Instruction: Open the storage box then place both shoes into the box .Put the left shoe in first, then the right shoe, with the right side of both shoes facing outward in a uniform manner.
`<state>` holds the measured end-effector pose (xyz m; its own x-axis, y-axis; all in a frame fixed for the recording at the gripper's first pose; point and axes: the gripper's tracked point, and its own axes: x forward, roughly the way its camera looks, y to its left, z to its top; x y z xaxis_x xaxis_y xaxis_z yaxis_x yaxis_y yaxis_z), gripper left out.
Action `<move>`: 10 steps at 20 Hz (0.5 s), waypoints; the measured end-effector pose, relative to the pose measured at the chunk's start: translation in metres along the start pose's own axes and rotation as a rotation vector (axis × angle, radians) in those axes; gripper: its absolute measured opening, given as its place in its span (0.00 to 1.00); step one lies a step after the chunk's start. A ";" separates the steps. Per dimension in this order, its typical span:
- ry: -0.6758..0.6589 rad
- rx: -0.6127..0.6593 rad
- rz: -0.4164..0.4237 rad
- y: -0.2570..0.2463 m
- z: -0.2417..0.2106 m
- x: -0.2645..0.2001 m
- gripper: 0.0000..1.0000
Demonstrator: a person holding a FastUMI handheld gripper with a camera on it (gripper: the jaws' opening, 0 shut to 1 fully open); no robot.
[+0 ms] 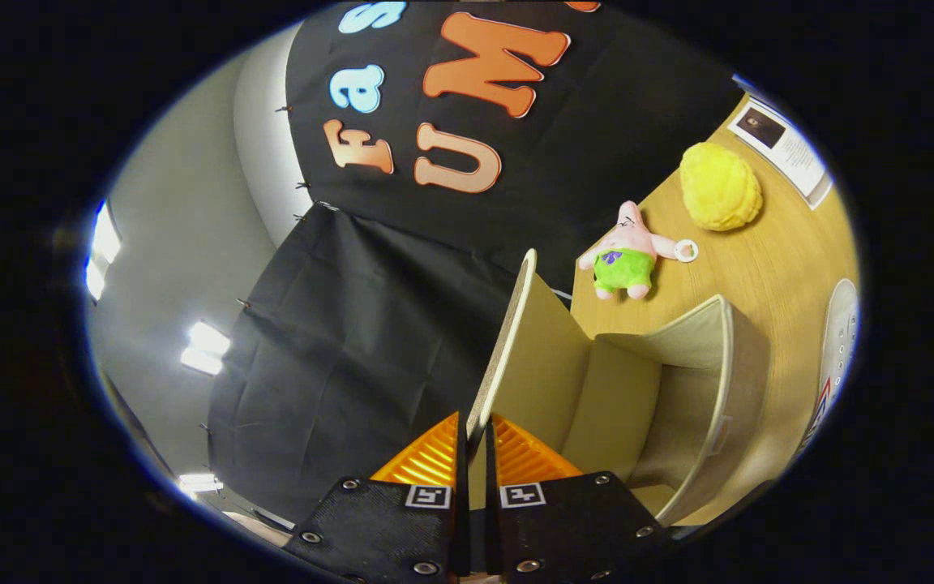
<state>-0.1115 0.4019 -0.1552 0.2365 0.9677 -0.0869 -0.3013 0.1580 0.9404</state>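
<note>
Wood table far right. Storage box just ahead, open, interior facing gripper. Lid raised, long axis running away, edge clamped betw fingers of gripper. Yellow cushion, pink plush beyond box; shoe right.

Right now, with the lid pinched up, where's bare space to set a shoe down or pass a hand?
The gripper is shut on the lid, leaving the storage box open and bare inside. Bare table runs between the box, the pink plush and the yellow plush. It is tighter between the box and the shoe.
</note>
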 end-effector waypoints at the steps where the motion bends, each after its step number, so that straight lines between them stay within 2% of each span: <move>1: 0.002 -0.020 -0.013 0.010 -0.003 0.010 0.08; 6: 0.029 -0.094 -0.057 0.041 -0.022 0.069 0.09; 10: 0.079 -0.181 -0.126 0.048 -0.047 0.108 0.10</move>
<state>-0.1440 0.5236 -0.1348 0.2122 0.9492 -0.2322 -0.4362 0.3046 0.8467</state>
